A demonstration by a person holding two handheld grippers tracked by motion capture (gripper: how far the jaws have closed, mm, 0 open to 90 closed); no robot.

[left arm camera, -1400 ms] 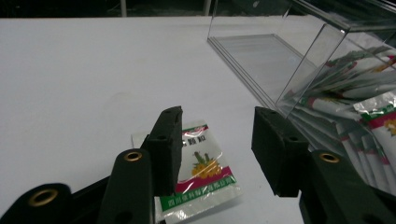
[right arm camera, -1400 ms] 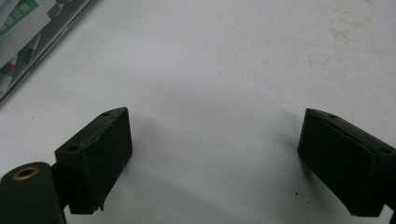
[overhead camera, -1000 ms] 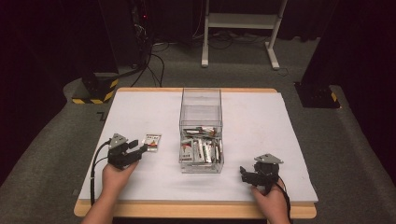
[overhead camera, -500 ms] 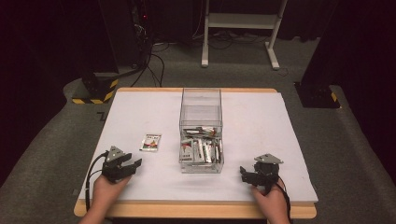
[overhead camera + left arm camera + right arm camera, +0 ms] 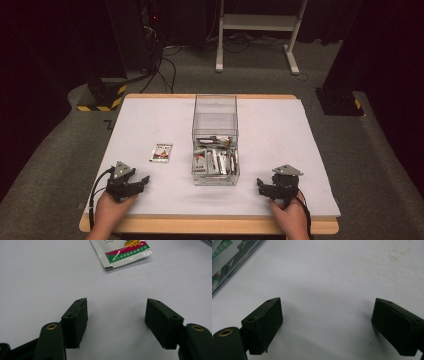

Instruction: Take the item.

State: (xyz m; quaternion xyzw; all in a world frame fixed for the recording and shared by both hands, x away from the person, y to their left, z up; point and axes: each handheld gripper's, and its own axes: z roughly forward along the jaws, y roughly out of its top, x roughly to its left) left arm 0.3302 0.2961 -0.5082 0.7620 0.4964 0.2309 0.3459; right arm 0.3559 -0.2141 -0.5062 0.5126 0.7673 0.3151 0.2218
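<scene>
Left gripper view: I am seeing my left gripper [image 5: 116,315] sitting with jaws just opening wide, nothing between them, the sachet [image 5: 122,251] lying just ahead on the table [image 5: 37,272].

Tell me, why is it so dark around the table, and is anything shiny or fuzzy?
High view: light falls on the white table, the room behind stays dark. Left gripper view: the packet glints, and the near tool looks soft. Right gripper view: soft shadows under the tool.

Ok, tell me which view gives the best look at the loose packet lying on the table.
The left gripper view: the packet lies close ahead of the open tongs, its green band and print readable, though its top is cut off. The high view shows the whole packet, small, left of the clear box.
</scene>
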